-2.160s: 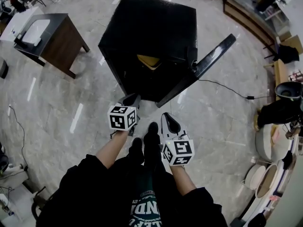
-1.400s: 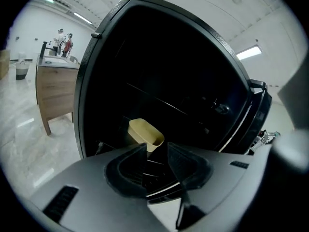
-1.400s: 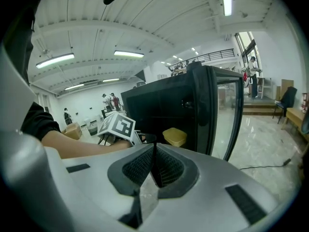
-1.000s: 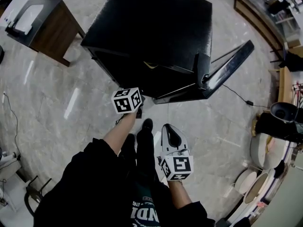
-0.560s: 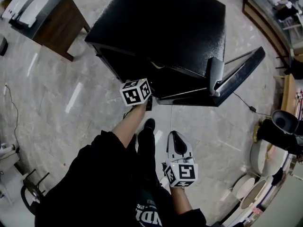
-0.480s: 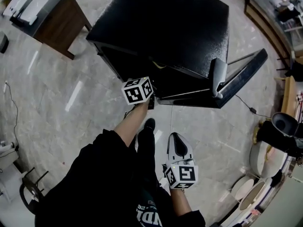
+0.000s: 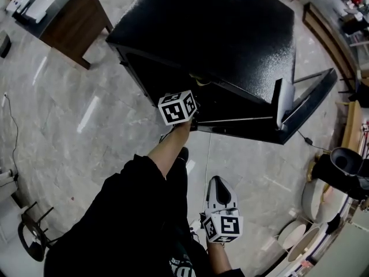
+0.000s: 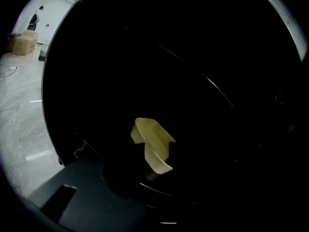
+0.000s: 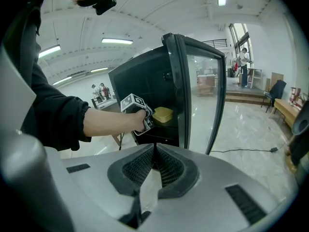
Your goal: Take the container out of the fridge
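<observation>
While the person stands bent over the low black fridge (image 7: pixel 213 33), its glass door (image 9: pixel 200 95) hangs wide open to their right. Their left arm, bare below a black sleeve, stretches forward into the opening. The left gripper (image 9: pixel 147 119) sits at the fridge's mouth, its marker cube just under the cabinet's front edge as seen from the head view.

The container (image 8: pixel 152 144), a pale yellow shallow tub, rests on a shelf inside the fridge, near the front. From the right gripper view it lies just beside the nose of the left gripper. From the left gripper view it shows straight ahead, the one lit shape in a dark interior. That view is too dark for me to make out whether the left jaws are apart or together, or whether they touch the tub.

The right gripper (image 7: pixel 219 188) hangs low beside the person's legs, well back from the fridge, pointing toward the open door. Its two ribbed pads are pressed together at the tips, with nothing caught between them.

A thin black cable (image 9: pixel 246 151) trails across the pale marble floor (image 7: pixel 69 126) behind the door. A dark wooden table (image 7: pixel 69 16) stands off to the person's left of the fridge.
</observation>
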{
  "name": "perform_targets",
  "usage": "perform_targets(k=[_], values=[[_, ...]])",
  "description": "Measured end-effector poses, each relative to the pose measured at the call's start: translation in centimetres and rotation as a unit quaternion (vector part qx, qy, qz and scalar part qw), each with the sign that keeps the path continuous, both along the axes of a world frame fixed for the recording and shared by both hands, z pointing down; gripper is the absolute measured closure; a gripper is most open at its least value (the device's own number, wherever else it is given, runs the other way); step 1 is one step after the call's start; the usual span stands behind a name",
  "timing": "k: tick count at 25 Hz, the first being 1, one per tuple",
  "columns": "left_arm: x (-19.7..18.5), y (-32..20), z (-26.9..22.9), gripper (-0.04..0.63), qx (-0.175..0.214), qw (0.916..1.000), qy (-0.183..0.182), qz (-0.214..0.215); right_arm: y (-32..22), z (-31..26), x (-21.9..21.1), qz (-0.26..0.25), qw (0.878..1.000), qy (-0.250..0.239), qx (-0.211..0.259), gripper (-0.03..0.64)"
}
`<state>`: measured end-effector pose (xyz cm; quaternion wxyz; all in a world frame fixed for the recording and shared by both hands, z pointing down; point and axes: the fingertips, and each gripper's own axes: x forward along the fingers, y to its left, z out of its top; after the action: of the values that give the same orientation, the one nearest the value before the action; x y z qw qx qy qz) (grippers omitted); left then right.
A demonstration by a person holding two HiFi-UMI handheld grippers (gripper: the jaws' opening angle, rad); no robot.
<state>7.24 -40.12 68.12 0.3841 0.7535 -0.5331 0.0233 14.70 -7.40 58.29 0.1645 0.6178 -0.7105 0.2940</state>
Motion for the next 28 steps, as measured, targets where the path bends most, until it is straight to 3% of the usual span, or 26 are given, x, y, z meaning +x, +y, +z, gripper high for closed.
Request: perform_targets(k=[22, 28], values=[[2.4, -3.1, 4.6, 0.439, -0.051, 0.9983, -0.026, 0.001, 2.6, 1.7, 0.8, 0.026, 1.0, -0.002, -0.016, 0.58], [2.6, -3.6, 4.5, 0.506, -0.061, 0.9966, -0.055, 0.007, 2.5, 1.3, 1.6, 0.036, 0.999, -0.001, -0.013, 0.58]])
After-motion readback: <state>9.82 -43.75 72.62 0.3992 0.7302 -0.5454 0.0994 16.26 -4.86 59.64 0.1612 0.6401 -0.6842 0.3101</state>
